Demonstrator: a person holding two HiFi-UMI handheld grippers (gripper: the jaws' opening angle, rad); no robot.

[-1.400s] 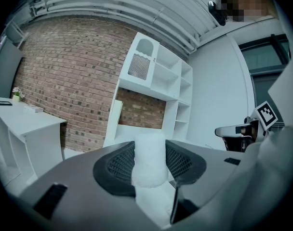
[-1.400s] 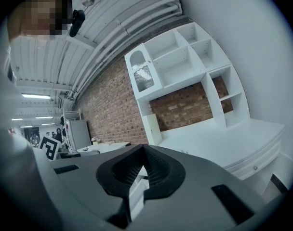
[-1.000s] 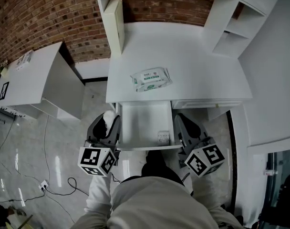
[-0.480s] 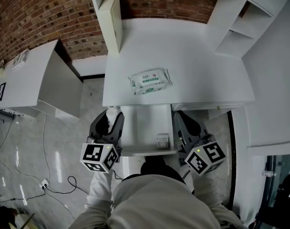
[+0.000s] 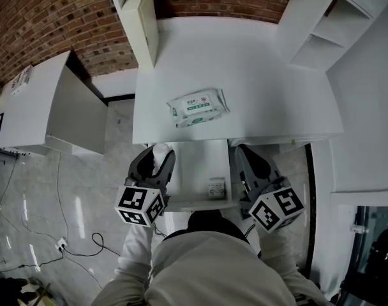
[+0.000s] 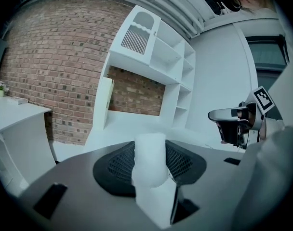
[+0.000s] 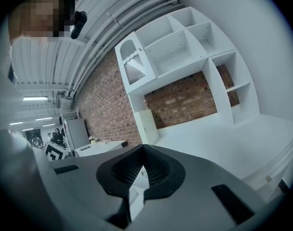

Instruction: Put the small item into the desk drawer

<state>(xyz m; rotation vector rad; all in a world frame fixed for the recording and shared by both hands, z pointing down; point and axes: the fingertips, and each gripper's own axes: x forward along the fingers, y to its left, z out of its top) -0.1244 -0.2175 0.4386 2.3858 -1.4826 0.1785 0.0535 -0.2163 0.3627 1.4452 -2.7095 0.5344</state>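
Note:
The desk drawer (image 5: 195,164) stands pulled out under the white desk (image 5: 258,75). A small packet (image 5: 216,188) lies in the drawer's front right corner. My left gripper (image 5: 157,154) hangs just left of the drawer, shut on a white cylindrical item (image 5: 161,150). In the left gripper view that white item (image 6: 150,160) fills the gap between the jaws of the left gripper (image 6: 151,163). My right gripper (image 5: 246,152) sits just right of the drawer, shut with nothing in it; in the right gripper view the tips of the right gripper (image 7: 142,156) meet.
A pack of wet wipes (image 5: 198,106) lies on the desk top behind the drawer. White shelving (image 5: 321,27) rises at the desk's right, and a tall panel (image 5: 140,21) at its left. A second white table (image 5: 28,104) stands further left. Cables (image 5: 66,241) lie on the floor.
The left gripper has drifted right, closer to the drawer's left side, still holding the white item. The view has shifted slightly toward the desk. The right gripper has barely moved.

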